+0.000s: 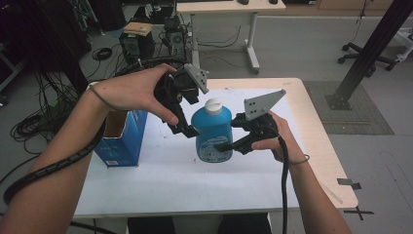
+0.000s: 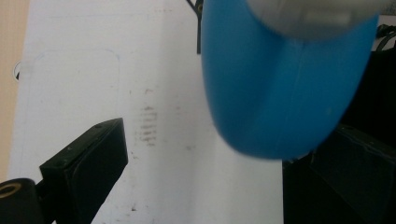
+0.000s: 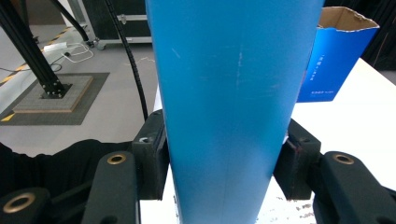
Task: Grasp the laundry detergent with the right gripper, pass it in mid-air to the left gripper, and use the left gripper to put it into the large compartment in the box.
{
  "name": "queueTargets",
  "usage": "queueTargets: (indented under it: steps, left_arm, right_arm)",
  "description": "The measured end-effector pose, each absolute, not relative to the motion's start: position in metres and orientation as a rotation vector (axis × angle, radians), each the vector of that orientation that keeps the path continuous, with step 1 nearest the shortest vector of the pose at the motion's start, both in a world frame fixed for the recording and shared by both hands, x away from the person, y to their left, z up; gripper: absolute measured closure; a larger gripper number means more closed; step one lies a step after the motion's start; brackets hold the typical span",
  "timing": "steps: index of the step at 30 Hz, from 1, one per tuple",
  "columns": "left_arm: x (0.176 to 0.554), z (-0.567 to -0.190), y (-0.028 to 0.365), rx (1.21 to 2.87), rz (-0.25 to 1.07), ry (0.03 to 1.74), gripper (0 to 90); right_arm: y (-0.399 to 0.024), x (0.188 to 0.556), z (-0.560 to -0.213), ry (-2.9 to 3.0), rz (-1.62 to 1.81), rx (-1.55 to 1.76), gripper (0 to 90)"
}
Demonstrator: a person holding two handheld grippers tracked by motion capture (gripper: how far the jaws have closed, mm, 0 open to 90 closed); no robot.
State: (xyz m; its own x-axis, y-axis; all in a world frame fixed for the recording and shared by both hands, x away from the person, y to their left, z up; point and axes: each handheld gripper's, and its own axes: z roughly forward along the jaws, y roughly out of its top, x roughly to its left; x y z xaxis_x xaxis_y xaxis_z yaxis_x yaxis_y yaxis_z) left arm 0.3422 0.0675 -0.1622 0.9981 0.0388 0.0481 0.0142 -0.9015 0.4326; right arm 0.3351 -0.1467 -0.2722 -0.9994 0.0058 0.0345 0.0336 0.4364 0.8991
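Blue bottle [image 1: 212,134] — white cap, pale front label.

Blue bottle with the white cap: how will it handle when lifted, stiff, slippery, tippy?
The blue bottle probably stays stiff: its walls look undented between the right hand-held gripper pads. Its smooth, glossy plastic may slip. Tall and narrow under the white cap, it could tip if pushed high.

The right gripper [image 1: 225,146] points sideways, its jaws clamped tight; the left gripper [image 1: 187,130] angles downward, jaws spread wide.
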Motion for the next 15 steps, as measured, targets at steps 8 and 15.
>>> queueTargets:
  steps: [8,15]
  left_arm:
    - [0.338,-0.161,0.059,2.69,0.057,0.004,4.0]
    - [0.336,-0.162,0.055,2.689,0.044,-0.001,4.0]
  right_arm:
    - [-0.131,0.336,-0.275,-2.638,-1.629,-0.013,45.9]
    - [-0.125,0.336,-0.276,-2.641,-1.614,-0.005,45.9]
